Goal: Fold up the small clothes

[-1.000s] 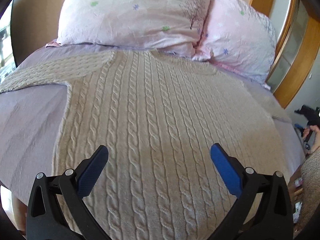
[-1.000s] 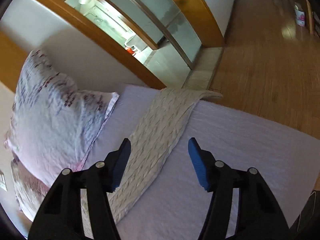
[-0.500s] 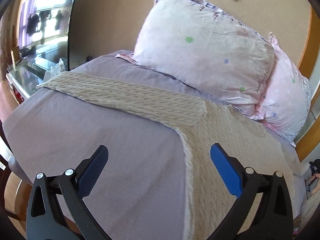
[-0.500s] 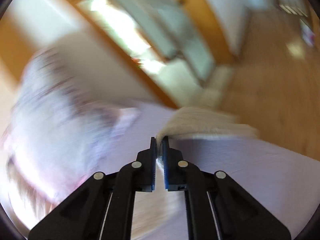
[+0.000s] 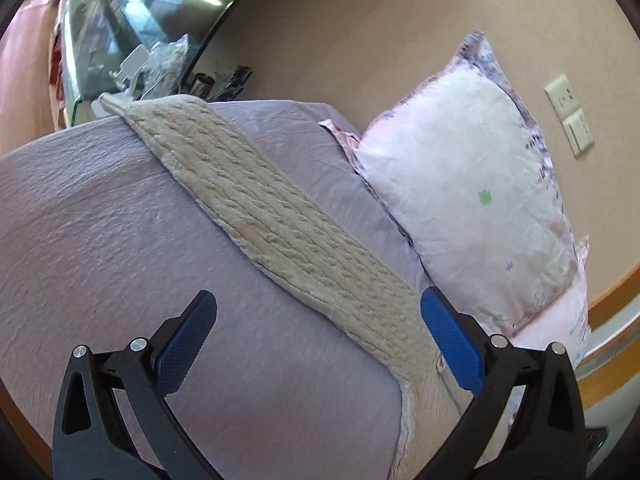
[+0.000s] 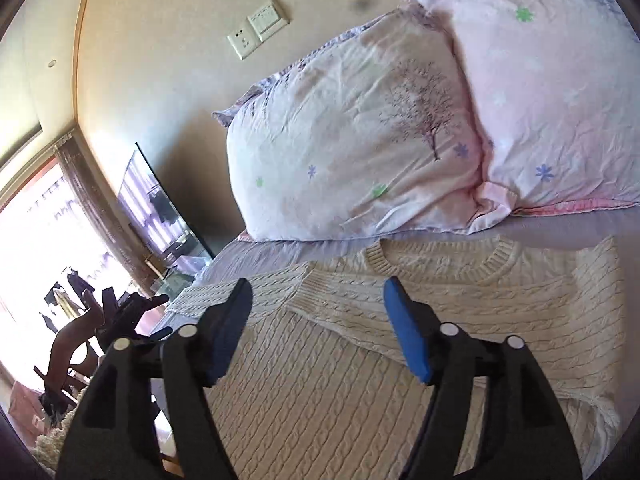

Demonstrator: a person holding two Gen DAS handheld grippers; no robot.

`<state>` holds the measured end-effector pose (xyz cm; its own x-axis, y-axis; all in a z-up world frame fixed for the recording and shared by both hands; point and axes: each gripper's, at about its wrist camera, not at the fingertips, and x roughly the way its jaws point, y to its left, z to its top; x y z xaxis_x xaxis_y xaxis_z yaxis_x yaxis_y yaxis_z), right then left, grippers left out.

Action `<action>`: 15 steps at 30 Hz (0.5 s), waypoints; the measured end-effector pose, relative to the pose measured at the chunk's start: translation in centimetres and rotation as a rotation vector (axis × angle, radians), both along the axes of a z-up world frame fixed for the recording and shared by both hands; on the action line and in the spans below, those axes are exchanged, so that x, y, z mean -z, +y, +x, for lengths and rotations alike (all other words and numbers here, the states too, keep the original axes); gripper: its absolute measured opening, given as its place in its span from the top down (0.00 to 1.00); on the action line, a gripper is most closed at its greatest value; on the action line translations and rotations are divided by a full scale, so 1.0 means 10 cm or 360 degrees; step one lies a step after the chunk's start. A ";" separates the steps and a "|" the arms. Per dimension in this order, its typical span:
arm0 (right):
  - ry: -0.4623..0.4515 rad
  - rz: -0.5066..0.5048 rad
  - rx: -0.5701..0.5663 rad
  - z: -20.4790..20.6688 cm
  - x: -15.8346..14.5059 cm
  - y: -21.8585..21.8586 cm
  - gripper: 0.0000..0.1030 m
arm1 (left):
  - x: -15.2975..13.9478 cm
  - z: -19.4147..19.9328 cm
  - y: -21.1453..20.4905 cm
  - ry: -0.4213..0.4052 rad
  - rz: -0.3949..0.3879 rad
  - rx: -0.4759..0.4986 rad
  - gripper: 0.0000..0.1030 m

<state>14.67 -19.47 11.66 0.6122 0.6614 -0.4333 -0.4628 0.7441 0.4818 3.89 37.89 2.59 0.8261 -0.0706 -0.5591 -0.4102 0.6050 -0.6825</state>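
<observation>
A cream cable-knit sweater (image 6: 360, 392) lies flat on the lilac bed. In the right wrist view one sleeve (image 6: 460, 304) lies folded across its chest below the collar (image 6: 440, 260). My right gripper (image 6: 320, 328) is open and empty just above the folded sleeve. In the left wrist view the other sleeve (image 5: 260, 216) stretches straight out across the sheet toward the bed's far edge. My left gripper (image 5: 318, 344) is open and empty, hovering over this sleeve near the shoulder.
Two pink-white pillows (image 6: 360, 140) (image 6: 560, 92) lean on the wall at the bed's head; one also shows in the left wrist view (image 5: 472, 200). A glass side table with clutter (image 5: 132, 56) stands past the sleeve's end. The lilac sheet (image 5: 100, 240) lies left of the sleeve.
My right gripper shut on the right sleeve's end, carried it over the chest, and has opened, leaving it folded. My left gripper swung left from the sweater body to the outstretched left sleeve.
</observation>
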 end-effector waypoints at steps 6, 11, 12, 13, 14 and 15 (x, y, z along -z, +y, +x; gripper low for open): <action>0.0097 -0.0016 0.0263 -0.03 0.15 -0.72 0.26 | 0.15 0.03 0.63 0.0044 -0.0168 -0.0281 0.04; 0.0155 0.0042 0.0428 -0.22 0.23 -1.14 0.23 | 0.19 0.09 0.96 0.0053 -0.0260 -0.0409 0.17; 0.0163 0.0062 0.0449 -0.24 0.25 -1.20 0.23 | 0.20 0.11 1.02 0.0052 -0.0280 -0.0431 0.23; 0.0164 0.0071 0.0462 -0.28 0.26 -1.23 0.22 | 0.22 0.14 1.09 0.0045 -0.0316 -0.0444 0.24; 0.0165 0.0076 0.0474 -0.30 0.27 -1.26 0.21 | 0.23 0.18 1.15 0.0045 -0.0347 -0.0451 0.30; 0.0165 0.0080 0.0484 -0.32 0.28 -1.29 0.21 | 0.25 0.20 1.21 0.0050 -0.0379 -0.0450 0.36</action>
